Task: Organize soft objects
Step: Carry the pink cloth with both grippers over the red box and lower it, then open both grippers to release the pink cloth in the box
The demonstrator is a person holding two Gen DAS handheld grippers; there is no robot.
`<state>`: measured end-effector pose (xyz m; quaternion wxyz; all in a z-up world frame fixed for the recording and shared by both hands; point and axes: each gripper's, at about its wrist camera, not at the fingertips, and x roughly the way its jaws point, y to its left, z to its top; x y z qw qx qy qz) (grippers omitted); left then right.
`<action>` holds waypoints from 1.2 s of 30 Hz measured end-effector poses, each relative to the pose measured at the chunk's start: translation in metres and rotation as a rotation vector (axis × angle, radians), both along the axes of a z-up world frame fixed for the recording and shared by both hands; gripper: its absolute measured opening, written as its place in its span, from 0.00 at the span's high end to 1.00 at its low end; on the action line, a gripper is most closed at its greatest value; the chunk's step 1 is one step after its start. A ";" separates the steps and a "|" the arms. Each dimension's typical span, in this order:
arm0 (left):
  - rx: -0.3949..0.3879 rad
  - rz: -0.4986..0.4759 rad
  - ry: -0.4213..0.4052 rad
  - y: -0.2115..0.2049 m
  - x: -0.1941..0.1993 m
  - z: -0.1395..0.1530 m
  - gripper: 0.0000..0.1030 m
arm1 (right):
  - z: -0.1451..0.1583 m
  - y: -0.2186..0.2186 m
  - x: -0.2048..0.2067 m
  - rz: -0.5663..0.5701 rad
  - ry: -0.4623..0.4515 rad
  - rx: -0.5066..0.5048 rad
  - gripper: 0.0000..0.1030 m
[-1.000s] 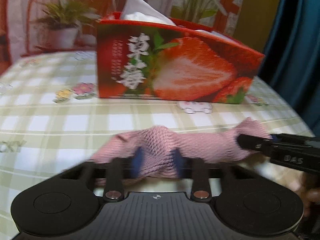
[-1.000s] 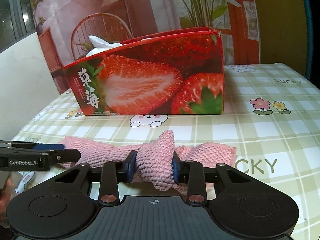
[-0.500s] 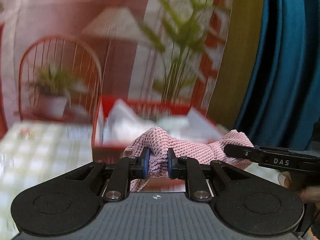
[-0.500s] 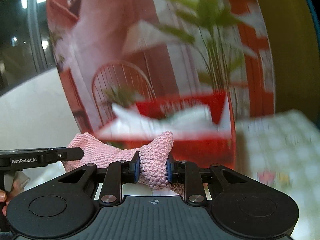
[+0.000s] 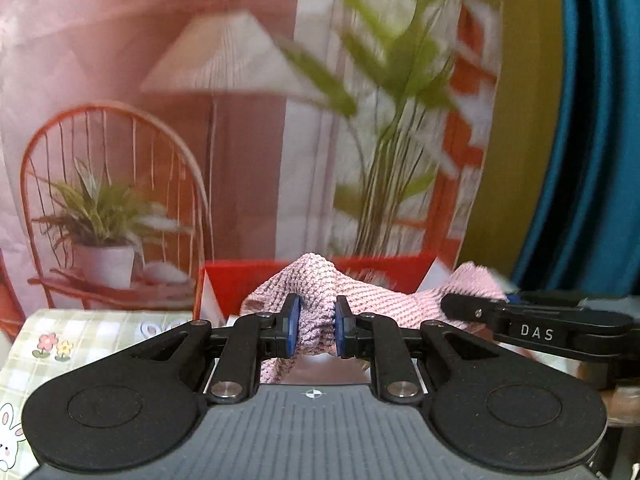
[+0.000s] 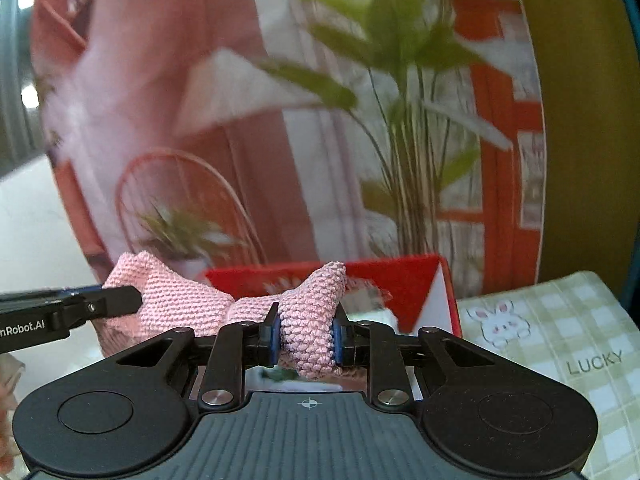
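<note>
Pink knitted cloth (image 5: 360, 300), coarse bumpy weave, soft and bunched, hangs stretched between the two grippers in the air just in front of the red cardboard box (image 5: 240, 284). Left gripper (image 5: 316, 330): black plastic fingers with blue pads, jaws nearly closed, pinching a puckered fold of the cloth that bulges above the pads and droops below them. Right gripper (image 6: 306, 336): same build, jaws drawn in on a thicker wad of the same cloth, pads pressing into the knit from both sides. In the left wrist view the right gripper's black fingers, lettered DAS, reach in from the right edge onto the cloth's far end; in the right wrist view the left gripper's fingers come in from the left edge the same way, lettering cut off by the frame.

Box: glossy red rim with white inner faces, open top. Only its upper edge shows; the contents are hidden behind cloth and gripper bodies, apart from a blurred whitish patch in the right wrist view. Under it a table with a green-and-white checked cloth (image 6: 560, 320), printed with a cartoon rabbit, small flowers and the word LUCKY, seen only at the frame edges.

Behind: printed backdrop (image 5: 160, 120), wrinkled sheet showing a lamp, a wire-back chair and potted plants, motion-blurred. Blue curtain (image 5: 592, 120) in folds at far right. Bit of a hand at the lower left edge of the right wrist view, too cropped to read.
</note>
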<state>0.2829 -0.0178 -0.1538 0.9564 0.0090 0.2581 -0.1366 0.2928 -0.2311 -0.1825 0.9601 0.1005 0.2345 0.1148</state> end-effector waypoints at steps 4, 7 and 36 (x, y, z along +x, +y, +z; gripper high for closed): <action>0.051 0.013 0.085 -0.006 0.024 -0.027 0.82 | -0.020 0.010 0.022 -0.004 0.083 -0.070 0.79; 0.077 0.006 0.116 -0.010 0.037 -0.040 0.82 | -0.035 0.019 0.037 0.010 0.167 -0.133 0.79; 0.053 0.109 0.025 0.011 -0.010 0.031 0.00 | 0.024 0.001 0.014 -0.035 0.133 -0.101 0.14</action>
